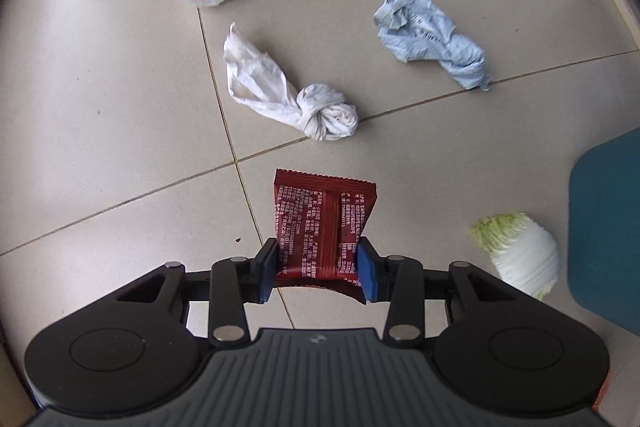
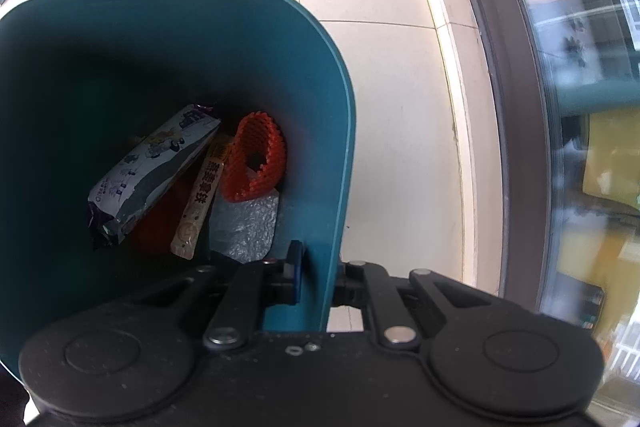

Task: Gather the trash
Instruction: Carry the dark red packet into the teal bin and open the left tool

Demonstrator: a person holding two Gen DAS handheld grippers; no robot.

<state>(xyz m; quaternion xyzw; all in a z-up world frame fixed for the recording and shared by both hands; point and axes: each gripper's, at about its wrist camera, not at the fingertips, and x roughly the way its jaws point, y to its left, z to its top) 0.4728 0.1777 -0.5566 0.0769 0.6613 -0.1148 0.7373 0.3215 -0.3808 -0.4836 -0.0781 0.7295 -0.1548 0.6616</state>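
The task looks partly done; the teal bin (image 2: 320, 75) already holds several wrappers (image 2: 152, 175), and the right hand-held gripper (image 2: 316, 275) clamps its rim; the left hand-held gripper (image 1: 318, 263) pinches a red wrapper (image 1: 320, 223). Only the left view shows what is left on the floor (image 1: 100, 107): a white bag (image 1: 280, 91), a blue bag (image 1: 432, 39), a cabbage piece (image 1: 520, 251).

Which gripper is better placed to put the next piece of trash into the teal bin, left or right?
Left, probably. The left gripper is shut on the red wrapper, with the teal bin close beside it. The right gripper is shut on the bin's wall, so it is busy steadying it.
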